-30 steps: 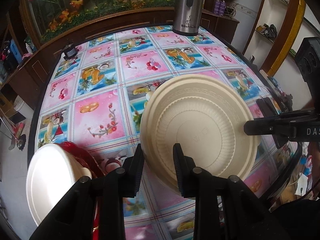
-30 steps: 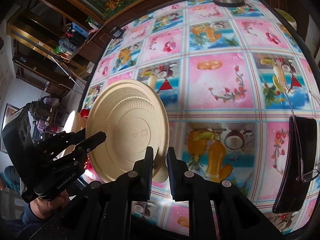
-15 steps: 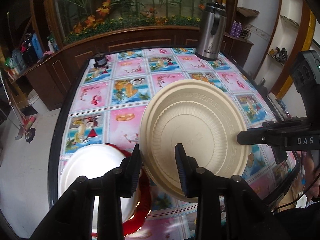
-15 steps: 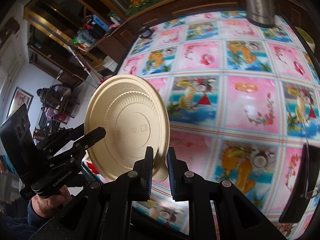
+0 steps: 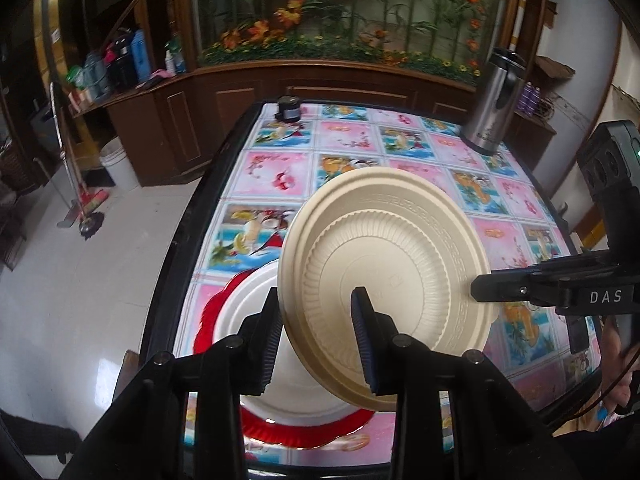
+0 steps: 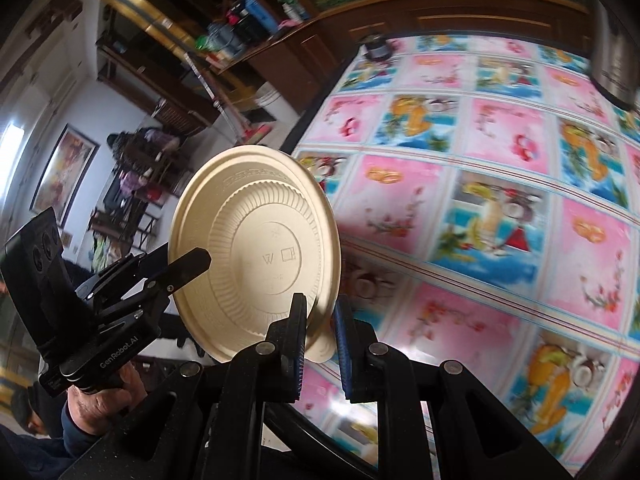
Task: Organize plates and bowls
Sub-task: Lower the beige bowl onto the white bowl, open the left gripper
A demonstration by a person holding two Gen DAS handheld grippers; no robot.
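In the left wrist view, a white bucket (image 5: pixel 119 168) stands on the floor well left of the table (image 5: pixel 276 168); what it holds cannot be seen. On the table's near left part a white plate (image 5: pixel 248 304) sits inside a wider red plate (image 5: pixel 208 312), whose scalloped edge shows around it. Above them the beige plate (image 5: pixel 384 264) is held up off the table, tilted, its ribbed hollow facing this camera. The left gripper (image 5: pixel 316 340) straddles the plate's lower rim with a modest gap; its jaws have just been opening, and whether the pads press on the plate I cannot tell. At the far right corner of the table stands a steel jug (image 5: pixel 490 108), lid on, its lettering too small to read. The right gripper (image 5: pixel 480 290) reaches in from the right, its tip on the plate's rim, and its side reads "DAS", the rest cut off. The right wrist view shows the plate's other face: the underside of the beige plate (image 6: pixel 256 256) carries embossed marks, one like a "W" and a small square. At the left there, a hand (image 6: pixel 96 400) holds the left gripper (image 6: pixel 192 260), marked "GenRobot.AI", one finger lying across the underside. The right gripper (image 6: pixel 320 332) is narrow, clamped on the plate's lower rim. Only the left view shows the stacked plates.
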